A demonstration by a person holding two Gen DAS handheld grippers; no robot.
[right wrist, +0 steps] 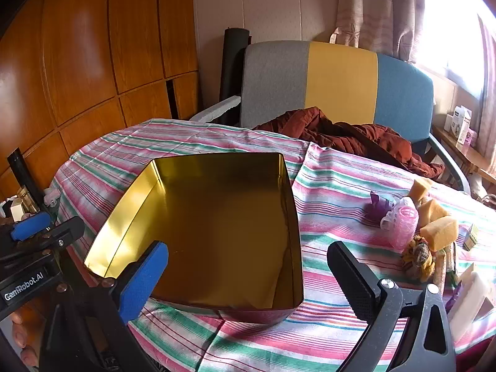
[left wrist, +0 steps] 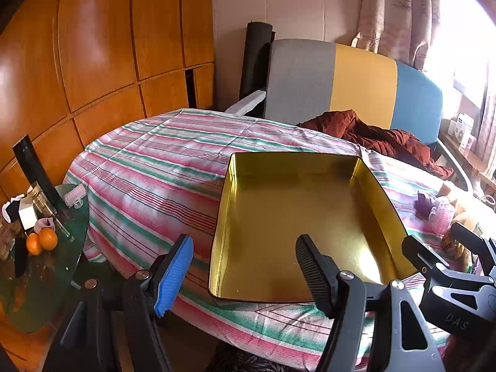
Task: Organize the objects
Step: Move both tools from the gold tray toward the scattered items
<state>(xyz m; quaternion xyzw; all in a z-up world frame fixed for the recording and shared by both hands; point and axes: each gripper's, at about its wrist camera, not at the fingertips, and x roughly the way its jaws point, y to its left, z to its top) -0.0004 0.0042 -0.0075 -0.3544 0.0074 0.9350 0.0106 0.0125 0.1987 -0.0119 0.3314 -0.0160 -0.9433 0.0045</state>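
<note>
The left gripper has its fingers spread apart with nothing between the pads; the blue pad hangs over the striped cloth just left of the tin, and the black pad hangs over the tin's near part, neither seen touching it; the right gripper is spread wider, its blue finger over the tin's near left corner and its black finger over bare cloth to the right of the tin, grasping nothing.

The tin is a rectangular gold-lined box, open at the top and empty inside, resting flat on the striped cloth that covers the table; to its right, well apart from it, lies a loose heap on the cloth: a pink hair roller, a purple clip, yellow sponge pieces, and a small brown and yellow bundle just beside them; a white block lies nearer the right edge.

Behind the table stands a chair with a grey, yellow and blue back, a rust-red jacket crumpled on its seat; to the left a low glass table carries two oranges and a jar; wooden panels fill the left wall.
</note>
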